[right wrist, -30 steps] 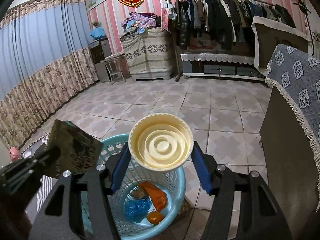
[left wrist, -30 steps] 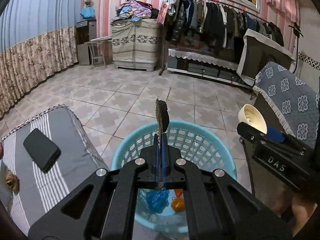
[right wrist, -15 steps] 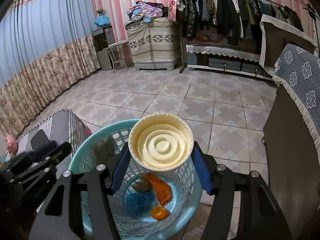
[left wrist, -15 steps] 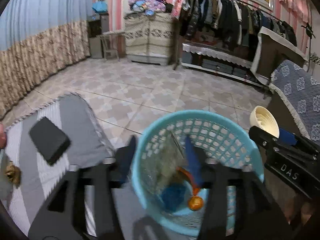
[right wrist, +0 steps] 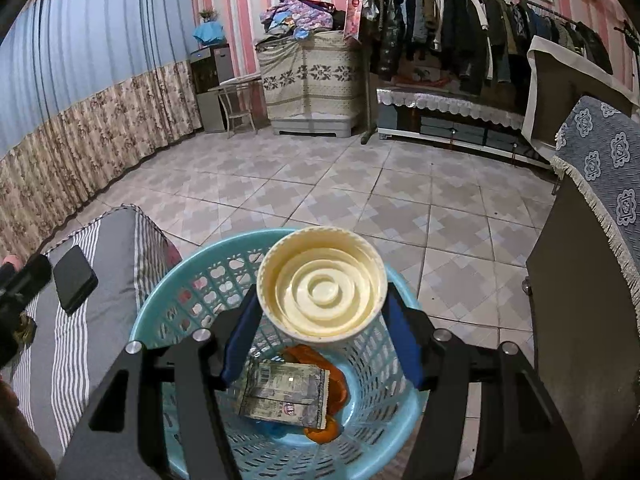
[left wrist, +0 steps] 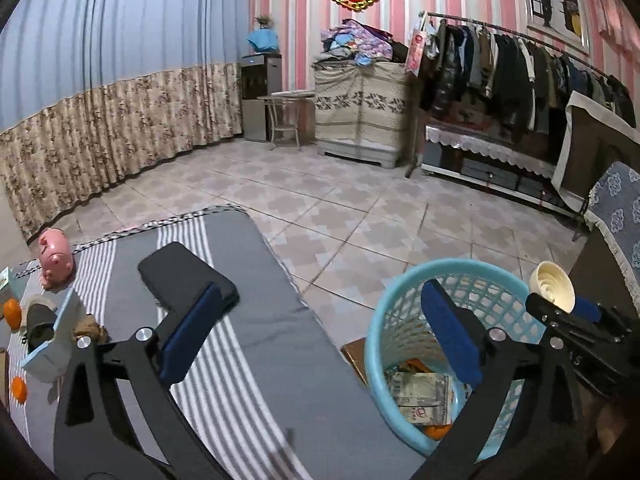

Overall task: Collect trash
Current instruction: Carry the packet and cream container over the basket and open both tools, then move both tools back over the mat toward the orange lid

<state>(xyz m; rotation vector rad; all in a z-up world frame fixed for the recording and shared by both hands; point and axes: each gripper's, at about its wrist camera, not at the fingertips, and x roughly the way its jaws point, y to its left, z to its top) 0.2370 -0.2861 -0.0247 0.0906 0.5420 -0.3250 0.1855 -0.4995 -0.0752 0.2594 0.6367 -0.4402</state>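
A grey striped mat [left wrist: 256, 344] covers the surface at the left, bearing a pink piggy bank [left wrist: 56, 258], oranges [left wrist: 12, 312], a tape roll [left wrist: 38, 312] and a black phone [left wrist: 188, 280]; its right edge drops to a tiled floor [left wrist: 360, 216] that runs open and bare back to a curtain [left wrist: 100, 80], a covered cabinet [left wrist: 360, 108] and a clothes rack [left wrist: 520, 76]. The left gripper [left wrist: 316, 332] hangs over the mat's right edge with its blue pads spread wide and nothing between them, one pad above the mat, the other above the basket [left wrist: 384, 312]. The blue basket stands on the floor just beside the mat, and a flat printed wrapper [right wrist: 286, 394] lies inside it on top of orange peel [right wrist: 340, 384] and something blue that is mostly hidden. The right gripper [right wrist: 320, 332] pinches a cream cup [right wrist: 322, 282] at its sides, mouth toward the camera, directly above the basket's opening; the cup hides the basket's far rim. At the far right a dark cabinet [right wrist: 580, 320] under a blue patterned cloth [right wrist: 608, 160] stands close to the basket, leaving a narrow strip of floor between. A brown flat thing between mat and basket is too cut off to identify.
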